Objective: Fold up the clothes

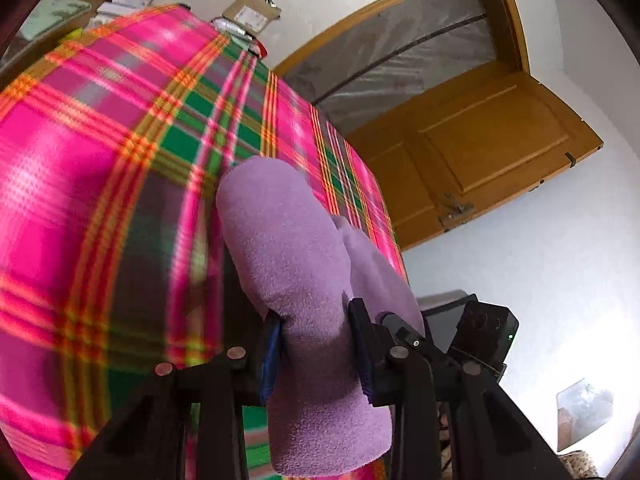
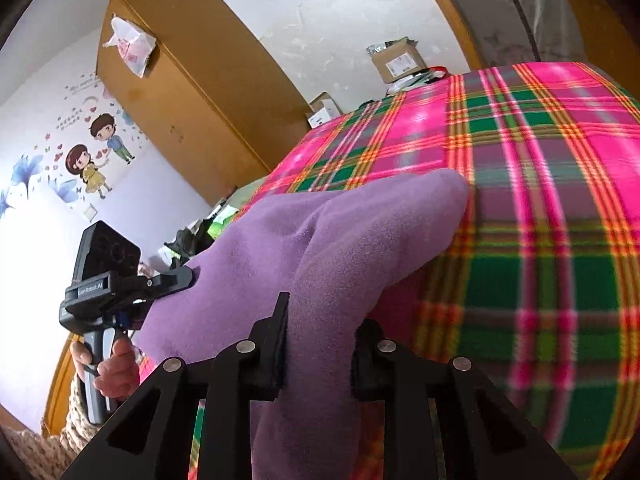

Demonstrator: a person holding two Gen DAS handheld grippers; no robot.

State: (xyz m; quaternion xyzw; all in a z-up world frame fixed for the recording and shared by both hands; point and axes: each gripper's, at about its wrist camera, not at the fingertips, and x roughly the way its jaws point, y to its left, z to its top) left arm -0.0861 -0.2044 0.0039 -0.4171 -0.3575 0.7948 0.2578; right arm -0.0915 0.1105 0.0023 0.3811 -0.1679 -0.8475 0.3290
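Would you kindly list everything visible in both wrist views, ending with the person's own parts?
purple fleece garment: one, lilac, held above the blanket by both grippers
pink-and-green plaid blanket: one, covering the surface
brown wooden door: one, open, right
brown wooden wardrobe: one, against the wall
cardboard boxes: several, tan or white, behind the blanket
cartoon wall sticker: one, left wall
left gripper: black, clamped on garment
right gripper: black, clamped on garment
hand: one, on the left gripper's handle

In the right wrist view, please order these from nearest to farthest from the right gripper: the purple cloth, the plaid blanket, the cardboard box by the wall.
1. Purple cloth: pinched between the fingers of the right gripper.
2. Plaid blanket: just beyond and to the right, under the cloth.
3. Cardboard box: far end of the bed, against the white wall.
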